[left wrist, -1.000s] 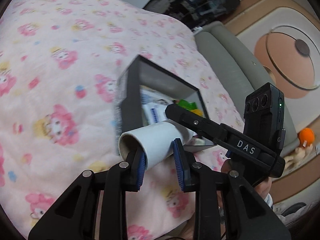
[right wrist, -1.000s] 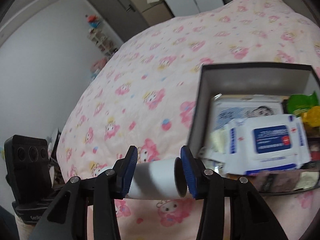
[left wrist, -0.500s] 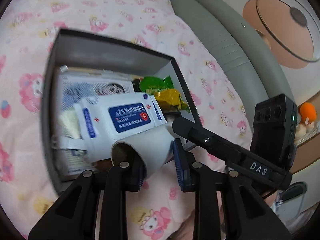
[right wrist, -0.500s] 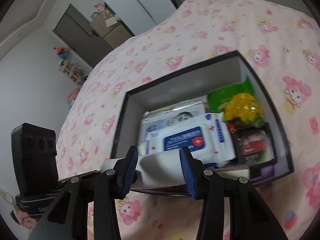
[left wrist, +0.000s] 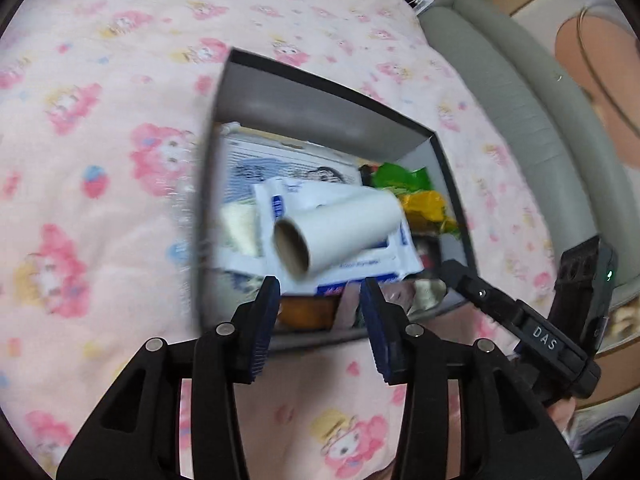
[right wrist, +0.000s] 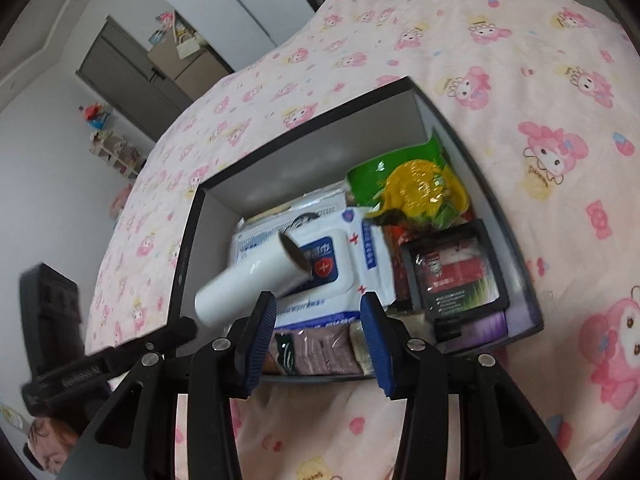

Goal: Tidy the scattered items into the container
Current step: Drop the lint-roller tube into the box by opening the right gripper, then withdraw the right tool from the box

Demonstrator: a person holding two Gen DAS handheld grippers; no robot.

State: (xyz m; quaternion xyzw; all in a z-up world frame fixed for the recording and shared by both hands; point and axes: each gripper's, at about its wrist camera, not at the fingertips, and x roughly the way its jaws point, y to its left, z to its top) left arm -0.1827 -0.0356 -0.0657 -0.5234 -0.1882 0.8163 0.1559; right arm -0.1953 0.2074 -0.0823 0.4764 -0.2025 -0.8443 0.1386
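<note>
Both your left gripper (left wrist: 318,300) and right gripper (right wrist: 318,316) stand spread and empty above the dark box (right wrist: 304,128) — so the white paper roll (left wrist: 340,232) tilts over the wet-wipes pack (right wrist: 352,256) (blurred, maybe mid-drop), inside the box walls.

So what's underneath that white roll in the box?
The roll is over a white wipes pack with a blue label, itself on a printed packet. Anything deeper in the box is covered.
</note>
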